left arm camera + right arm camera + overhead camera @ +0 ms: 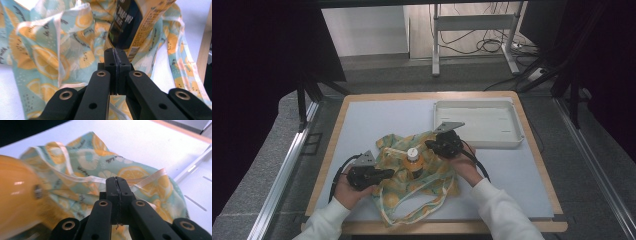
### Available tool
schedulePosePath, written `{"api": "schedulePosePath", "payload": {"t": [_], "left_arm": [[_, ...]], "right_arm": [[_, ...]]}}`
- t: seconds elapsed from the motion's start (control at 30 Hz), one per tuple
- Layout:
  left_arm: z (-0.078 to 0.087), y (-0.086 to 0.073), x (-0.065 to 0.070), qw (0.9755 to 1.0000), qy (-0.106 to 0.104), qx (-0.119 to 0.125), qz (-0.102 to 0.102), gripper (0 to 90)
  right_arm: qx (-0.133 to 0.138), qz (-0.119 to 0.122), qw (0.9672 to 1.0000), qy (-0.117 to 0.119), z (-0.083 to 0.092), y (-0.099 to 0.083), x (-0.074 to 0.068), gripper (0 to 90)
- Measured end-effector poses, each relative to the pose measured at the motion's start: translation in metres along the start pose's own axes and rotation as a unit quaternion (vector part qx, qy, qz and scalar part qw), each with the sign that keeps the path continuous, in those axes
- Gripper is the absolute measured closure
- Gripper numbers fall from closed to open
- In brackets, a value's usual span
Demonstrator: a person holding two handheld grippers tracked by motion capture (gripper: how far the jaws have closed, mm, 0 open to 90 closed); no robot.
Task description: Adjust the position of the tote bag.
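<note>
While both grippers are clenched, each pinches the edge of the one lemon-print cloth bag (419, 172) lying at the near middle of the desk (362, 120). The left gripper (388, 173) bites the bag's left rim, its jaws pressed together on a fold of fabric; in the left gripper view (117, 55) the cloth billows just ahead. The right gripper (430, 144) grips the bag's far right rim, seen also in its own view (117, 182). Between the two grippers, one orange bottle (413, 162) stands inside the bag. One white tray (512, 137) sits just beyond the right gripper, at the desk's far right.
</note>
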State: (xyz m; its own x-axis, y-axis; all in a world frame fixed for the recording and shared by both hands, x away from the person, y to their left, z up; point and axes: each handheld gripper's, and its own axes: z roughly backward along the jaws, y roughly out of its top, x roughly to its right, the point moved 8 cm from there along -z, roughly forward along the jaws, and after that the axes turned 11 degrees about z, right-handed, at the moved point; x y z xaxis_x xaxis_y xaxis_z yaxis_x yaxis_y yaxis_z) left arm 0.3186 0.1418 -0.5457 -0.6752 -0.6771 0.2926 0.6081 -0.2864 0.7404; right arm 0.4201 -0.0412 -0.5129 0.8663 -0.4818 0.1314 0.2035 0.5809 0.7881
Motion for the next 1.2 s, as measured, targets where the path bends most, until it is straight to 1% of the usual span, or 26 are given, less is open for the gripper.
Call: {"api": "schedulePosePath", "payload": {"t": [0.1,0.23,0.4,0.63,0.73,0.87,0.9,0.93,0.97,1.0,1.07,1.13,1.2], "left_arm": [[0.005,0.001,0.0,0.9999,0.0,0.012,0.0,90.0],[0.013,-0.001,-0.003,0.9997,0.001,0.025,0.007,90.0],[0.018,-0.004,-0.004,0.9994,0.004,0.033,0.011,90.0],[0.024,-0.007,-0.006,0.9989,0.01,0.044,0.015,89.8],[0.027,-0.009,-0.008,0.9985,0.016,0.048,0.02,89.3],[0.03,-0.011,-0.013,0.9979,0.025,0.053,0.027,87.9],[0.031,-0.011,-0.013,0.9976,0.029,0.056,0.029,86.3],[0.032,-0.011,-0.014,0.9971,0.032,0.061,0.031,82.9],[0.033,-0.011,-0.014,0.9966,0.035,0.066,0.035,78.1],[0.034,-0.011,-0.014,0.9962,0.038,0.069,0.039,72.3],[0.036,-0.011,-0.014,0.9947,0.048,0.079,0.044,59.6],[0.038,-0.012,-0.014,0.9934,0.057,0.087,0.048,48.5],[0.041,-0.012,-0.016,0.9923,0.065,0.092,0.052,41.4]], "right_arm": [[0.009,0.001,1.0,0.002,0.012,0.0,-0.002,89.3],[0.015,0.004,0.9999,0.006,0.027,-0.004,-0.007,89.3],[0.021,0.009,0.9997,0.011,0.041,-0.012,-0.013,89.3],[0.028,0.006,0.9995,0.015,0.065,-0.028,-0.021,89.2],[0.028,0.002,0.9994,0.02,0.072,-0.035,-0.024,89.1],[0.026,0.005,0.9993,0.027,0.072,-0.043,-0.028,89.1],[0.025,0.007,0.9993,0.028,0.072,-0.044,-0.028,88.4],[0.026,0.007,0.9992,0.029,0.071,-0.044,-0.029,85.7],[0.026,0.008,0.9991,0.032,0.071,-0.044,-0.03,81.2],[0.027,0.009,0.9991,0.032,0.07,-0.043,-0.031,74.9],[0.026,0.019,0.9993,0.022,0.068,-0.043,-0.032,63.5],[0.026,0.022,0.9993,0.015,0.067,-0.042,-0.033,50.4],[0.027,0.023,0.9993,0.011,0.066,-0.041,-0.035,43.5]]}}
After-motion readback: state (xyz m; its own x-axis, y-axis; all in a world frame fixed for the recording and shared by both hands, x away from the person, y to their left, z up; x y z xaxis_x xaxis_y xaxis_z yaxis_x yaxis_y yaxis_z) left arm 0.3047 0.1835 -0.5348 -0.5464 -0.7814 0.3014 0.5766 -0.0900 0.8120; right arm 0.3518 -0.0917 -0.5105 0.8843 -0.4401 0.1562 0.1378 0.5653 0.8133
